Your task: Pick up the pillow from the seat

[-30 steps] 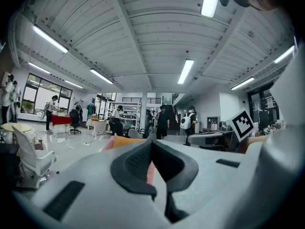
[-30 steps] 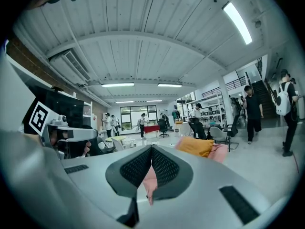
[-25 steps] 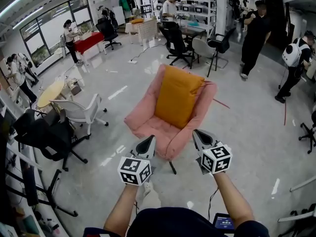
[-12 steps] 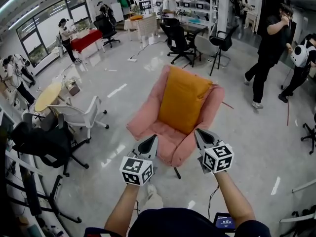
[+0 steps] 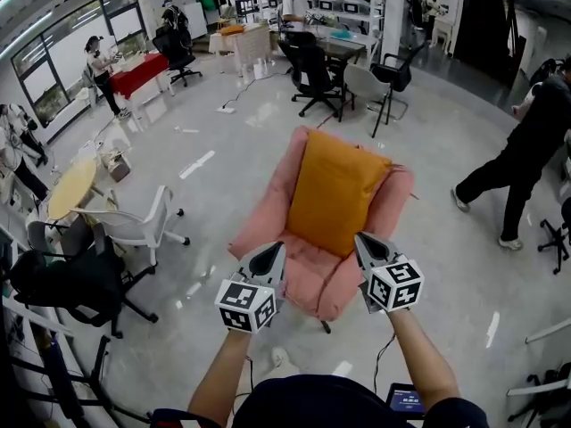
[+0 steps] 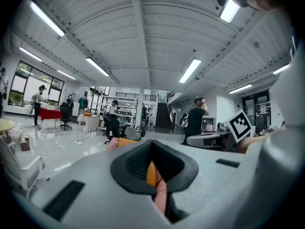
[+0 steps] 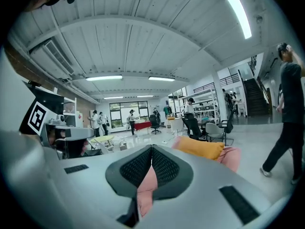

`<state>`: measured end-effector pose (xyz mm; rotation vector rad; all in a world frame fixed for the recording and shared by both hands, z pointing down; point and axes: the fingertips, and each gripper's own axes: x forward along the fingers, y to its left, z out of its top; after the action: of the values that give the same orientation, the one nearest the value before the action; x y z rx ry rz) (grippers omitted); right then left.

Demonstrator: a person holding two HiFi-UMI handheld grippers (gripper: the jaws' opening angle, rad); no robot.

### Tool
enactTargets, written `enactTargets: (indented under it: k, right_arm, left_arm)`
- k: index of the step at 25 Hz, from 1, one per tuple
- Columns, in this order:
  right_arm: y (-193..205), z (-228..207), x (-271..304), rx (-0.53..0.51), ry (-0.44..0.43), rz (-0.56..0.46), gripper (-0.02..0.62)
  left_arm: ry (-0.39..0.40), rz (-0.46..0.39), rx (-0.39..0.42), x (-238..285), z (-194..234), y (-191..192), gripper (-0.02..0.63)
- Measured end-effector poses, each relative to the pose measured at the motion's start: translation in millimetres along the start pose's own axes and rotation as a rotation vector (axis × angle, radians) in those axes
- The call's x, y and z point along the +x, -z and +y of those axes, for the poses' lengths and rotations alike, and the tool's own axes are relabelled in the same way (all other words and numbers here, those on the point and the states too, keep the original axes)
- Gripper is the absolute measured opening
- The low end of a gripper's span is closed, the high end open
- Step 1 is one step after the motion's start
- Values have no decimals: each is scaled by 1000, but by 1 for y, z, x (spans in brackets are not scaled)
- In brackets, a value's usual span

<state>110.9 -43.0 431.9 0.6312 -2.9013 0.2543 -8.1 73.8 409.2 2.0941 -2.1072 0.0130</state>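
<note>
Both tools are held out level, side by side, in front of the person. The left gripper (image 5: 270,255) has its jaws shut tight together with nothing between them. The right gripper (image 5: 368,246) is likewise closed and empty.

The orange pillow (image 5: 335,190) stands on the seat of the pink armchair (image 5: 266,205), leaning back against the backrest and covering most of it. Neither gripper touches it. The front edge of the chair lies directly ahead of both jaw tips, and the pillow sits beyond that, between the two chair arms.

Surroundings: a glossy grey floor (image 5: 219,141) runs around the armchair on all sides. To the left of the armchair stands a white chair (image 5: 134,226), near but apart from it. Further left are a black office chair (image 5: 76,279) and a round yellow table (image 5: 70,188). Behind the armchair, well apart, are a black swivel chair (image 5: 312,74) and a grey chair (image 5: 366,86) at a desk. A red-covered table (image 5: 134,71) stands by the windows. To the right, a person in dark clothing (image 5: 526,159) is mid-stride across the floor, clear of the chair. Several other people stand at the far benches.
</note>
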Motion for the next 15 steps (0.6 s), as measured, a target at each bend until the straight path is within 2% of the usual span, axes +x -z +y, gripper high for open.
enactTargets:
  k: [8,15]
  right_arm:
    - [-14,12,62,5,54,-1,18]
    - [-21,27,96,-7,81,10,18]
  left_arm:
    - [39,6,-5,15,73,-7,3]
    - [63,-1,-31,17,115,-12,3]
